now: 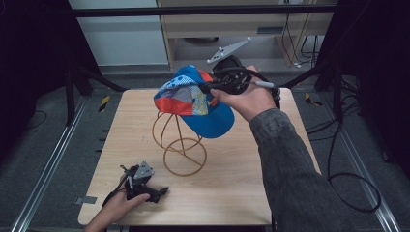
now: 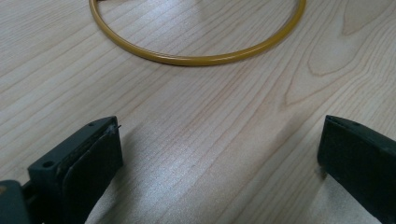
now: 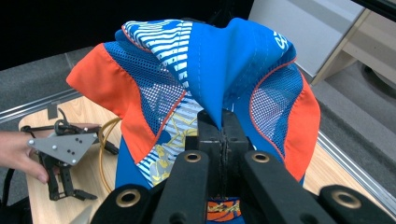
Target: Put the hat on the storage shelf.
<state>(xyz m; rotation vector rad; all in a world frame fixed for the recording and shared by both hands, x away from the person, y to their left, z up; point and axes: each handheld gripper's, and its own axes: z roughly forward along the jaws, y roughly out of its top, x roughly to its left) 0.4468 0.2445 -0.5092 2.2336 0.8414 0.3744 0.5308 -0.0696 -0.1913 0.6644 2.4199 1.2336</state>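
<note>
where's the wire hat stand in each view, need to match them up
High view: the wire hat stand stands at the table's middle, just under the cap.
Left gripper view: its round base ring curves across the top, beyond the open jaws.
Right gripper view: a sliver of its gold wire shows at lower left, beside the cap.
Shared landmark: the light wooden table.

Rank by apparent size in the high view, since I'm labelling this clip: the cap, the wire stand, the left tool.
1. Blue-and-orange fabric cap
2. Yellow wire stand, looking nearly alike
3. Black left tool
</note>
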